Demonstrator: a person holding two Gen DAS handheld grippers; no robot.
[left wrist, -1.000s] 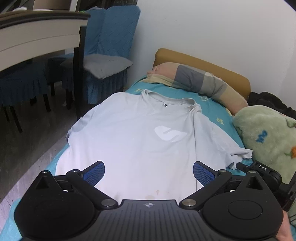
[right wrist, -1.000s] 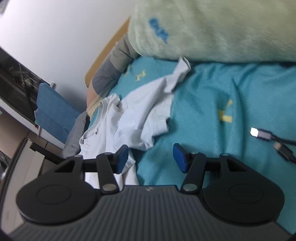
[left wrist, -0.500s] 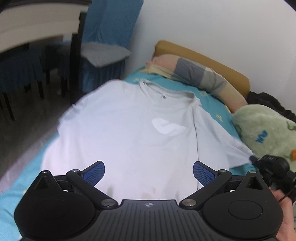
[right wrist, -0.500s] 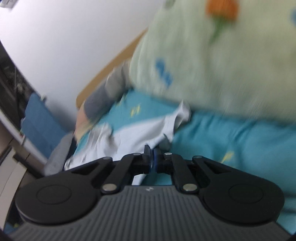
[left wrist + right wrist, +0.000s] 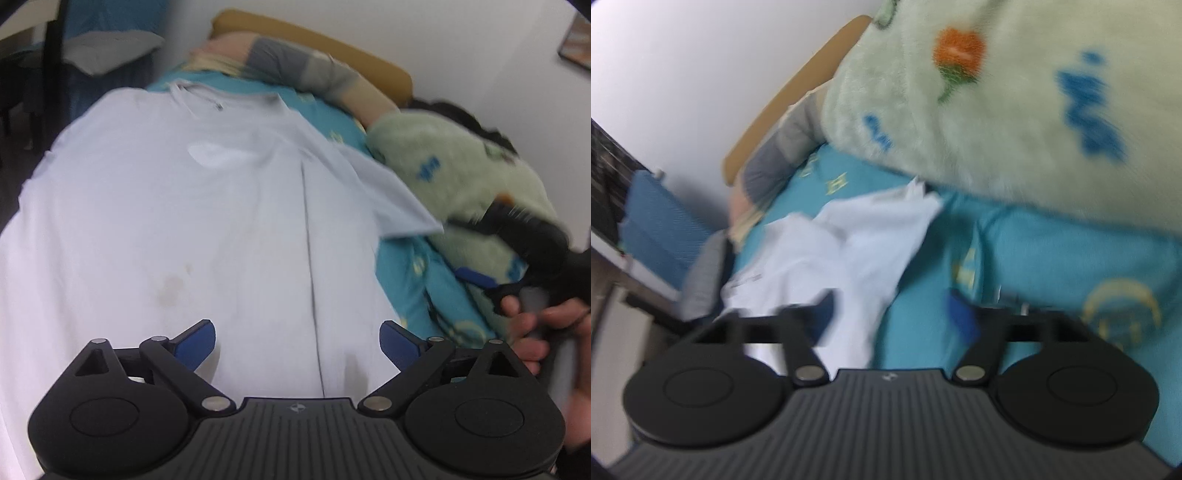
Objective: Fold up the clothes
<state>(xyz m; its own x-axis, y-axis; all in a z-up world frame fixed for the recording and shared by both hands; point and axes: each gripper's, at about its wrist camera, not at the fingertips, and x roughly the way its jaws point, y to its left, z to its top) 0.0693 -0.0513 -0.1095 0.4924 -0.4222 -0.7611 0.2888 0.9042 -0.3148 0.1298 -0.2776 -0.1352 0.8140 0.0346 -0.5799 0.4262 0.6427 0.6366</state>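
A pale T-shirt (image 5: 207,221) lies spread flat, front up, on the bed's teal sheet (image 5: 413,280), its collar toward the striped pillow (image 5: 295,70) and the tan headboard (image 5: 332,44) against the white wall. A white patch sits on its chest and a couple of faint brownish stains lower down. The left tool (image 5: 297,338) hovers low over the shirt's lower part, its blue-padded fingers spread wide with nothing between them. The shirt's sleeve on the blanket side (image 5: 391,199) lies stretched out flat toward a fluffy green blanket (image 5: 461,177) bunched beside it. Off to that side a hand (image 5: 535,332) grips the handle of the right tool (image 5: 890,314), which from its own camera shows its fingers well apart and empty, one above the edge of the shirt and the other above bare sheet; this view is blurred. From there the sleeve looks rumpled, its tip right by the blanket. A blue-covered chair (image 5: 96,44) with a grey cushion stands beyond the bed, near the headboard end.
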